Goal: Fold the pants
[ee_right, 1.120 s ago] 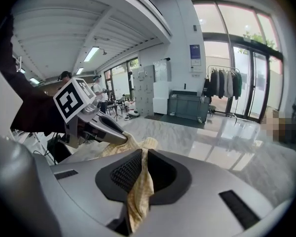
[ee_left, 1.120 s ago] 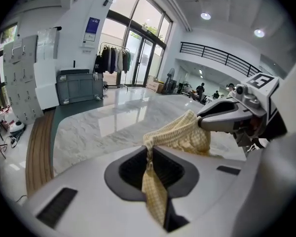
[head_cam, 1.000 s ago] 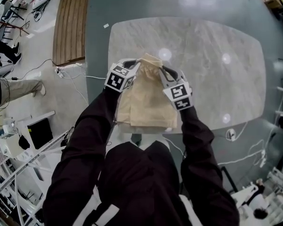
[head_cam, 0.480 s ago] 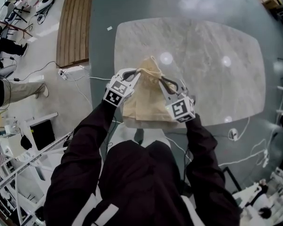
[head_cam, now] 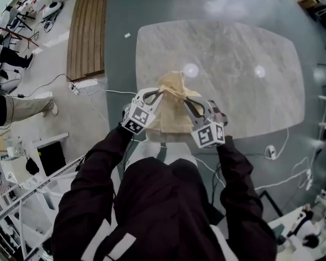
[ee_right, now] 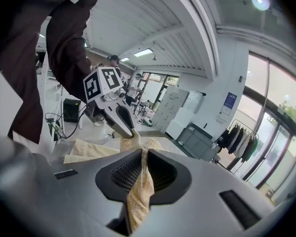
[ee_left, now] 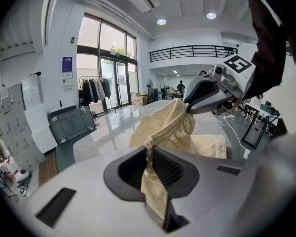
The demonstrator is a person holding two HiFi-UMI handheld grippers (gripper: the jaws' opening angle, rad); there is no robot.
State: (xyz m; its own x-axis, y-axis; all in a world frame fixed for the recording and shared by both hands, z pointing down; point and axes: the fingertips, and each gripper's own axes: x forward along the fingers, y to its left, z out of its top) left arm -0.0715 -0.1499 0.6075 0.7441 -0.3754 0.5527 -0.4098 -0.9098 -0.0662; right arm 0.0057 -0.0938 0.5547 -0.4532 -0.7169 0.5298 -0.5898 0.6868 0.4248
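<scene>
Head view: dark sleeves (head_cam: 98, 167) of a person reach over the near edge of a grey marble oval table (head_cam: 250, 48).
Garment: pale yellow checked cloth pants (head_cam: 171, 113), one end raised off the tabletop, the rest lying flat at the table's near edge.
Left gripper (ee_left: 150, 157): jaws narrow, clamped on a fold of the raised cloth.
Right gripper (ee_right: 140, 163): jaws narrow, pinching the same raised end, just beside the left one.

The pants (head_cam: 171, 116) lie on the tabletop (head_cam: 239, 48), at its near edge. The left gripper (head_cam: 159, 93) is at their left side, the right gripper (head_cam: 187, 100) at their right.
</scene>
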